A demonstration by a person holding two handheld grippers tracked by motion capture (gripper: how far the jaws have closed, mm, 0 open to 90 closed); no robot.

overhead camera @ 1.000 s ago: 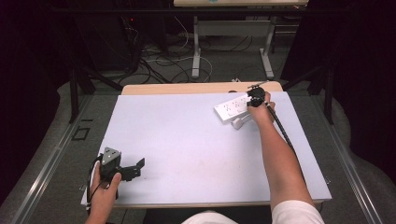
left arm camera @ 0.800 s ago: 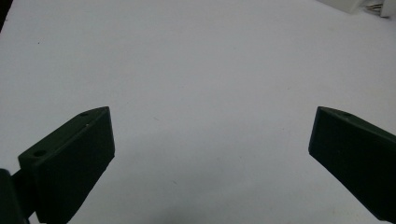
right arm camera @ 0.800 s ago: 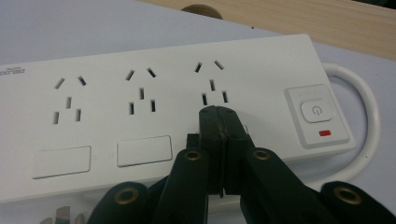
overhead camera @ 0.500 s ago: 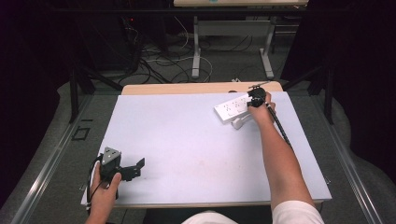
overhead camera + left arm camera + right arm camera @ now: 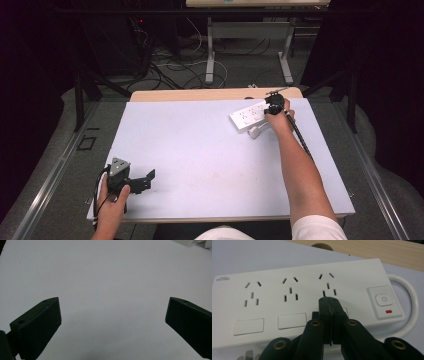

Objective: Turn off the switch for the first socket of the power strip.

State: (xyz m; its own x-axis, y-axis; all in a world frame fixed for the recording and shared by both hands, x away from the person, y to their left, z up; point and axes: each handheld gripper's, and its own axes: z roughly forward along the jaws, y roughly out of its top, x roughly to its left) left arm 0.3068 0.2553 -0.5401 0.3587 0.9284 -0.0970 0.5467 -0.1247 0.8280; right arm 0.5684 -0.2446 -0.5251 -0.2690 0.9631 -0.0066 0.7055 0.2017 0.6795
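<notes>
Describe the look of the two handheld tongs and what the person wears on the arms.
Both tongs are black. The left tongs carry a grey three-cornered plate on top and a black cable looping by the hand. The right tongs have brass-coloured rivets at their linkage joints and a black cable along the forearm. The right arm wears a short white sleeve.

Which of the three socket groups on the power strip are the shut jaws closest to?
The socket group next to the power button; the right gripper hangs just below it.

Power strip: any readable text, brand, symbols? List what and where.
Brand mark at the corner of the power strip: small grey embossed letters, too blurred to read for sure.
Power symbol (circle with a stroke) on the switch button.
Red indicator mark below the button, no text.
High view: print on the strip too small to read.
</notes>
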